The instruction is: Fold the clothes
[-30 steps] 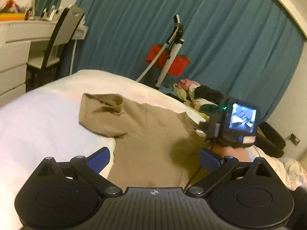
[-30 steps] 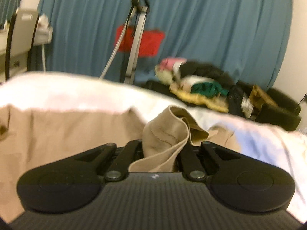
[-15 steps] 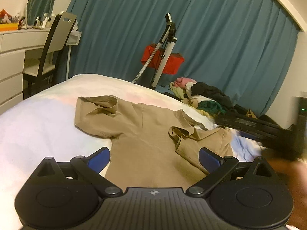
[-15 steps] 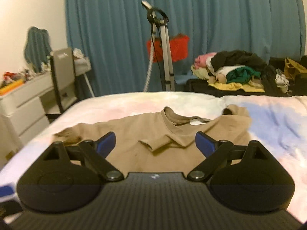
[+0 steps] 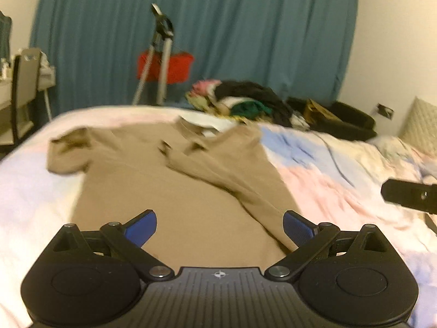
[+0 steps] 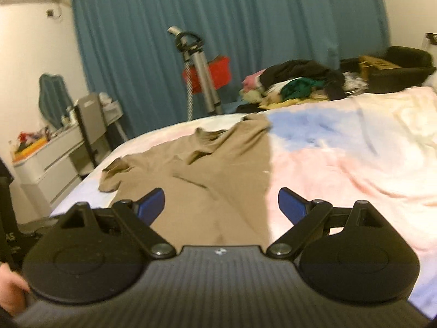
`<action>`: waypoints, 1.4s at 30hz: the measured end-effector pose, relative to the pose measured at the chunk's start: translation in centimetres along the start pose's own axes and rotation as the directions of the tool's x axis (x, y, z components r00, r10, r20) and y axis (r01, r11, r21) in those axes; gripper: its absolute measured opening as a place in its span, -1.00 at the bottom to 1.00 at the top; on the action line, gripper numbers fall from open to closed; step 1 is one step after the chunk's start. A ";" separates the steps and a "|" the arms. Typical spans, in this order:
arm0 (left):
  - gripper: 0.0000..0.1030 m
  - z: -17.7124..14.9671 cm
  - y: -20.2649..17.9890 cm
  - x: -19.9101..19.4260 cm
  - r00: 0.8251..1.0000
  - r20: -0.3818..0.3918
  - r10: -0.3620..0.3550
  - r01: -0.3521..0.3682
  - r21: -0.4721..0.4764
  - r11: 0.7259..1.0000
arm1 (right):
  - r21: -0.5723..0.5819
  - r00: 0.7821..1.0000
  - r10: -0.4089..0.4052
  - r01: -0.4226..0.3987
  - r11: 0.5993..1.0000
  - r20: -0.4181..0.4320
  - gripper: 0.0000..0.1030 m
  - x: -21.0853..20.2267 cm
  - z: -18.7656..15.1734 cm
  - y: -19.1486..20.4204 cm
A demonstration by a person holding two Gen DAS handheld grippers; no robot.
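Shirt (image 5: 174, 191) is a tan tee spread on the bed (image 5: 341, 180), collar at the far end near the curtain (image 5: 218, 27) and hem toward the cameras. Going left to right: far left there's a chair (image 5: 24, 82) off the bed, then the left sleeve (image 5: 68, 150) sticking out flat to the side, then the body, then the right sleeve (image 5: 215, 169), which looks folded in across the chest and lies as a diagonal band; right of that it's just bare pastel bedding, with a clothes pile (image 5: 245, 101) back past the bed edge. Fabric looks like thin soft jersey, so I'd guess it's light, floppy, and will drag and wrinkle instead of holding a shape. Best pinch spots are probably a seam or edge, like the sleeve cuff, shoulder or hem corner, where there's something thicker to bite. Left gripper (image 5: 220, 227) is spread wide with nothing in it, hovering over the lower body near the hem. Right gripper (image 6: 221, 207) is also wide and empty, sitting over the shirt's right edge, so one finger is over cloth and the other over bedding. Both are above the fabric, I can't tell if either touches it. With one sleeve in and one out, I'd call this a partly folded shirt.
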State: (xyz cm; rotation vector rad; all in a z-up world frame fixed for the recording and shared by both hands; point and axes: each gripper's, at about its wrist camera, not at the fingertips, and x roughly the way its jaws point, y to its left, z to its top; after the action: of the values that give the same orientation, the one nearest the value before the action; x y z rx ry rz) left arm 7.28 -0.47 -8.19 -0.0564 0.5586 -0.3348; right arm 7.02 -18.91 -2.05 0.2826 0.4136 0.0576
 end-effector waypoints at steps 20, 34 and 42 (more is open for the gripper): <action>0.58 -7.3 -18.1 2.1 0.879 -0.357 -0.315 0.362 0.070 0.930 | 0.321 0.976 -0.168 0.117 0.940 0.137 0.78 -7.3 -0.3 -14.2; -0.86 -8.1 -17.1 1.8 0.892 -0.294 -0.344 0.366 0.023 0.930 | 0.313 0.986 -0.142 0.109 0.944 0.084 0.78 -5.5 -1.2 -14.6; -0.88 -6.3 -8.6 -7.1 0.907 -0.232 -0.352 0.314 -0.184 0.931 | 0.278 0.994 -0.101 0.083 0.957 0.051 0.78 -4.7 -1.5 -13.2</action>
State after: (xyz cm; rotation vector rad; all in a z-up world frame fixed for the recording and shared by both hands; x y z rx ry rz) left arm -4.25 -6.08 -8.64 -0.2521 0.8387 -0.6436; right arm 2.11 -31.76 -5.24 0.5384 0.3693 -0.1019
